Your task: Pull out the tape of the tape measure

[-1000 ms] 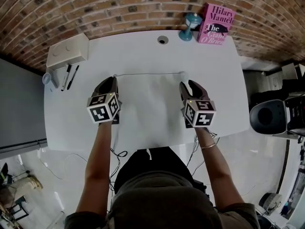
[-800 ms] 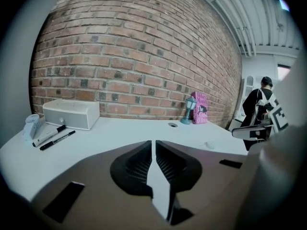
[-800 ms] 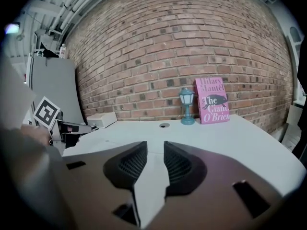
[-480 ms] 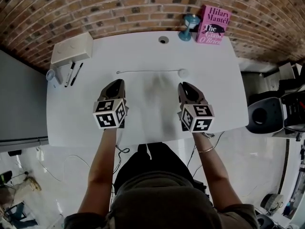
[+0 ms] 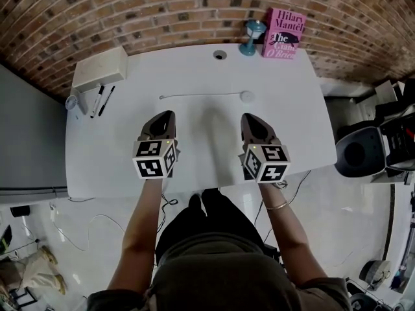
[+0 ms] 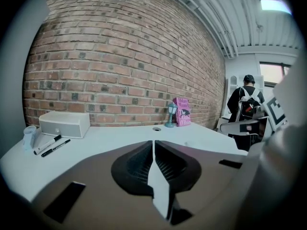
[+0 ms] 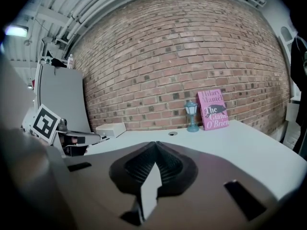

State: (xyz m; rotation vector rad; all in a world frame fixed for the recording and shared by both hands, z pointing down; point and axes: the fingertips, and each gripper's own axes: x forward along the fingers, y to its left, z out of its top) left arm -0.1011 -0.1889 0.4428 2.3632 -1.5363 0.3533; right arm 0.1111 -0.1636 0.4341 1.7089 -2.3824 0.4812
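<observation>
The tape measure, a small round white case (image 5: 247, 96), lies on the white table (image 5: 194, 70). Its thin tape (image 5: 201, 96) is drawn out to the left and ends near the point where the tape tip (image 5: 161, 97) rests. My left gripper (image 5: 164, 116) hovers just short of that tape end, its jaws shut with nothing between them. My right gripper (image 5: 249, 118) hovers short of the case, also shut and empty. Each gripper view shows its own jaws, left gripper (image 6: 153, 143) and right gripper (image 7: 154, 143), meeting in a closed line. Neither touches the tape measure.
A white box (image 5: 99, 70), two markers (image 5: 100, 101) and a small cup (image 5: 71, 102) sit at the table's left. A pink book (image 5: 283, 34) and a blue lantern figurine (image 5: 249, 37) stand by the brick wall. A cable hole (image 5: 220, 55) lies mid-back. A chair (image 5: 363, 151) stands right.
Both grippers have drawn back toward the table's near edge, away from the tape's end and the case. Their jaws have closed. The extended tape measure stays lying on the table.
</observation>
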